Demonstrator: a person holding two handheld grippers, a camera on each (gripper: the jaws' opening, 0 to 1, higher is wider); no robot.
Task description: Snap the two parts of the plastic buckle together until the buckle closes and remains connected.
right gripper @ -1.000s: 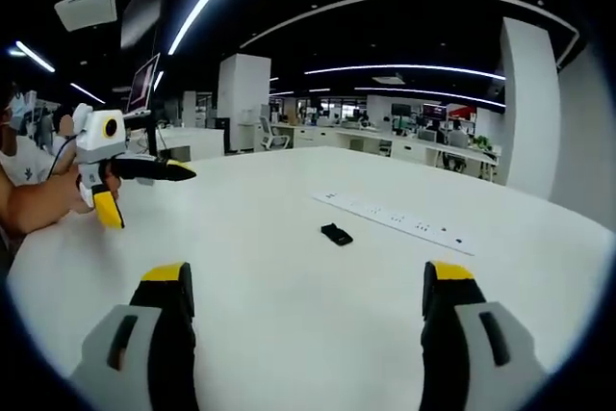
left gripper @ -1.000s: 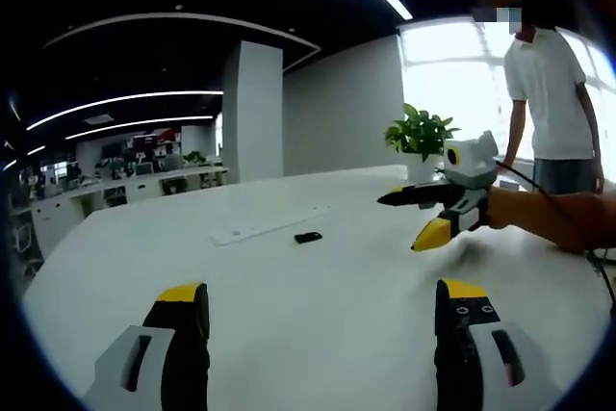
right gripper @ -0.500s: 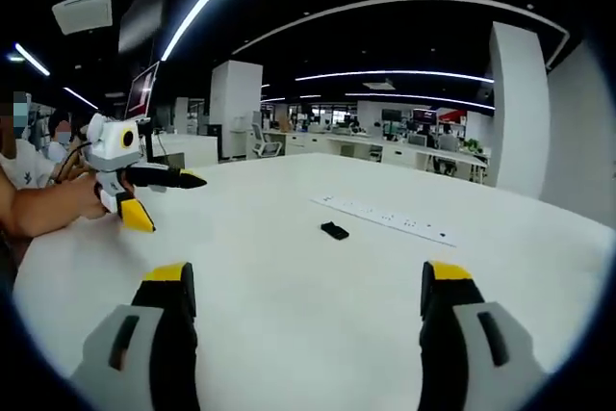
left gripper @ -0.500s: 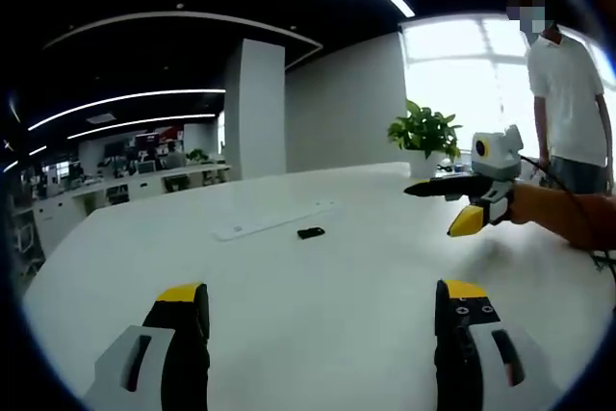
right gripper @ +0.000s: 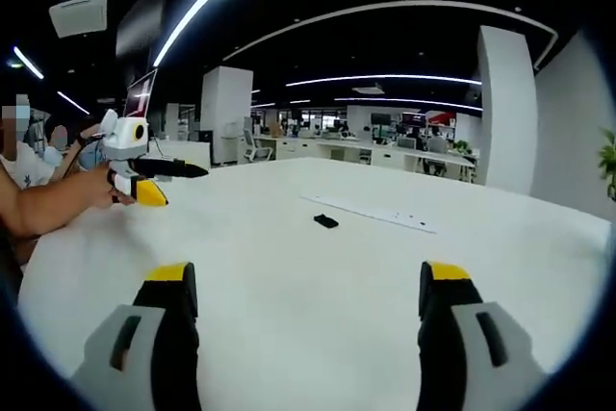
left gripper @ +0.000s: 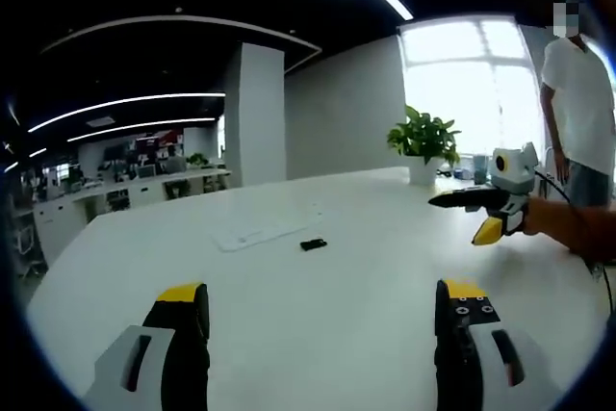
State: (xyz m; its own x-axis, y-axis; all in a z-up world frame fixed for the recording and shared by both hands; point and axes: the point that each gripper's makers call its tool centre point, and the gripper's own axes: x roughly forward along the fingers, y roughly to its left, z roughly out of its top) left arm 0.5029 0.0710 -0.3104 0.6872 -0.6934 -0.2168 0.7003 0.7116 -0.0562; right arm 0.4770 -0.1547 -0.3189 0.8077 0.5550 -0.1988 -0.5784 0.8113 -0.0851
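The plastic buckle (left gripper: 311, 244) is a small dark piece lying flat on the white desk (left gripper: 337, 286), out towards the middle of its top and well apart from both grippers. At this range it cannot be told whether it is one part or two joined. In the right gripper view the same buckle (right gripper: 326, 221) lies just beside the near end of a long white power strip (right gripper: 380, 214), close to it but apart. In the left gripper view the strip (left gripper: 265, 231) lies between the buckle and the desk's far edge.

The left gripper (left gripper: 322, 310) hovers above the near part of the desk, its yellow-tipped jaws spread wide with nothing between them. In the right gripper view it (right gripper: 154, 172) is held out over the desk's left edge by a hand (right gripper: 101, 190).

The right gripper (right gripper: 306, 286) also hangs over the near desk with its jaws wide apart and nothing in them. In the left gripper view it (left gripper: 476, 201) reaches in above the desk's right side.

A potted plant (left gripper: 422, 141) stands at the desk's far right corner. A person in a white shirt (left gripper: 582, 103) stands beyond the right edge, by a bright window (left gripper: 472, 84).
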